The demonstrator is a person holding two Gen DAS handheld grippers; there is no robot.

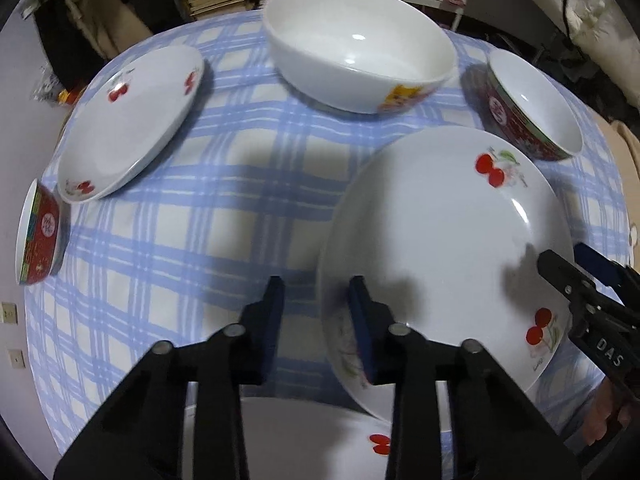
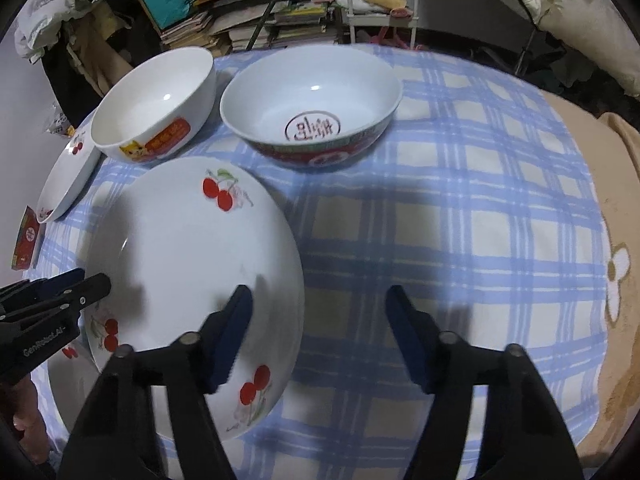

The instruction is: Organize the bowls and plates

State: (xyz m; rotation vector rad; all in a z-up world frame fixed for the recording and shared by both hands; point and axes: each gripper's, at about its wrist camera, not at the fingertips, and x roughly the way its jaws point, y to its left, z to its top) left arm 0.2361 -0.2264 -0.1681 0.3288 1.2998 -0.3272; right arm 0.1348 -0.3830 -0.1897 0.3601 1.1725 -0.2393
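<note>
A white cherry plate [image 1: 440, 240] [image 2: 192, 272] lies over another cherry plate [image 1: 320, 436] near the front of the blue checked tablecloth. My left gripper [image 1: 316, 320] is open, its right finger [image 1: 362, 328] over the plate's left rim. My right gripper [image 2: 320, 332] is open, its left finger [image 2: 232, 332] over the plate's right rim; it also shows in the left wrist view [image 1: 576, 272]. A third cherry plate [image 1: 132, 120] [image 2: 66, 176] sits far left. A white cartoon bowl [image 1: 360, 44] [image 2: 156, 100] and a red-rimmed bowl [image 1: 532, 104] [image 2: 312, 104] stand behind.
Another red patterned bowl [image 1: 38, 236] [image 2: 28, 240] sits at the table's left edge. Stacked books [image 2: 256, 24], shelves and bags crowd the space behind the table. A beige blanket [image 2: 616, 240] lies at the right edge.
</note>
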